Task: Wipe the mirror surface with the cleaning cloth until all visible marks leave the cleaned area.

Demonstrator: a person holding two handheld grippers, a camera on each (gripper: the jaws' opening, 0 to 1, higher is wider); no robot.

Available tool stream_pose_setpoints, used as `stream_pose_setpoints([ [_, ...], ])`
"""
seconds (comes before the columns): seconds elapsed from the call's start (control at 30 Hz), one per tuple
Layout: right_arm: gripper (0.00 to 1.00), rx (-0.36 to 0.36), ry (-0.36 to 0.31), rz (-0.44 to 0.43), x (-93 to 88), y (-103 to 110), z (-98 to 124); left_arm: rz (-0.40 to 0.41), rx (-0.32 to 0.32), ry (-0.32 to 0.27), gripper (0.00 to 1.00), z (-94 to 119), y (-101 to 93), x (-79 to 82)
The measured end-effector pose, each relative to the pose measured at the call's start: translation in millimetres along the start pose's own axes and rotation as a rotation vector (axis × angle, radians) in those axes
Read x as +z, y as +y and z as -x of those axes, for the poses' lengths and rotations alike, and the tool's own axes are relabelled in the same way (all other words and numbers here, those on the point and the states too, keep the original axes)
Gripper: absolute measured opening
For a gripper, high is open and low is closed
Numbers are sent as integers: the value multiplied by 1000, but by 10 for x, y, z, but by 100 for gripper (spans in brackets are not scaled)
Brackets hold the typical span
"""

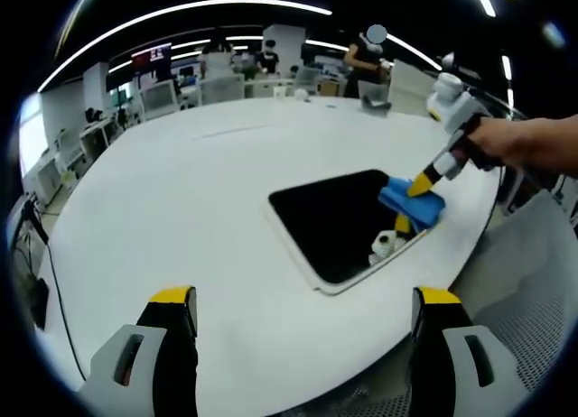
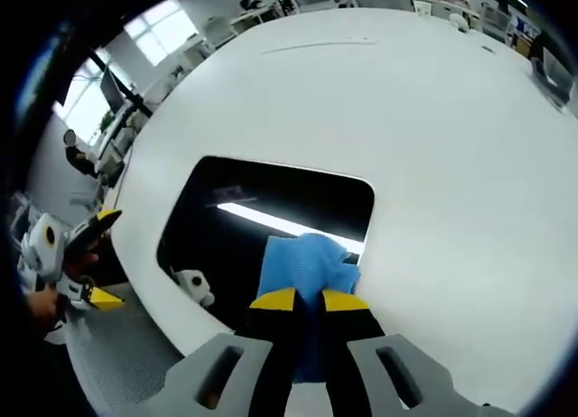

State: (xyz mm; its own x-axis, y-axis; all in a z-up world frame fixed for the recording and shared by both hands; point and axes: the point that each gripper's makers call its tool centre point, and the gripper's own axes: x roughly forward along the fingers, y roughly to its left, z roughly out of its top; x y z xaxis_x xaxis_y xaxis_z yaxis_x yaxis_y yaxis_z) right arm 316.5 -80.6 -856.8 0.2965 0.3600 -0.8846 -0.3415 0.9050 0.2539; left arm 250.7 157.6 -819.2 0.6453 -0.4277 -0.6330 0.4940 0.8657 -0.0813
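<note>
Soft blue cleaning cloth (image 2: pixel 307 264) lying on the near edge of the flat dark rectangular mirror with rounded corners (image 2: pixel 262 209), clamped between the yellow-tipped fingers of the right gripper (image 2: pixel 307 301), pressed down on the glossy glass. Seen from the left gripper view, reaching in from the right, held by a hand (image 1: pixel 524 142). Left gripper (image 1: pixel 302 300) raised above the smooth white bench (image 1: pixel 181 191), fingers wide apart, holding nothing.

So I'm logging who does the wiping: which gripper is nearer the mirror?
Right. The right gripper presses the blue cloth onto the mirror; the left gripper hangs back over the white table, jaws apart.
</note>
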Motion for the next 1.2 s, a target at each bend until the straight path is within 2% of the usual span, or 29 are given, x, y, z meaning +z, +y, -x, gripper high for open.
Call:
stream_pose_setpoints([
  [0.3,3,-11,-5,7,170,-77,-48,3,-11,6,99,-5,-24,-10],
  [0.47,3,-32,-7,48,322,-138,-97,-1,-8,10,99,-5,-18,-16],
  [0.77,3,-28,-6,28,549,-260,-163,-14,-24,21,99,-16,-51,-25],
  [0.93,3,-32,-8,0,672,-325,-215,-24,34,-8,99,20,59,27],
  [1.07,3,-36,-5,-5,726,-345,-243,-32,23,1,99,9,37,13],
  [1.2,3,-43,-5,-7,741,-358,-255,-31,43,-11,99,21,74,37],
])
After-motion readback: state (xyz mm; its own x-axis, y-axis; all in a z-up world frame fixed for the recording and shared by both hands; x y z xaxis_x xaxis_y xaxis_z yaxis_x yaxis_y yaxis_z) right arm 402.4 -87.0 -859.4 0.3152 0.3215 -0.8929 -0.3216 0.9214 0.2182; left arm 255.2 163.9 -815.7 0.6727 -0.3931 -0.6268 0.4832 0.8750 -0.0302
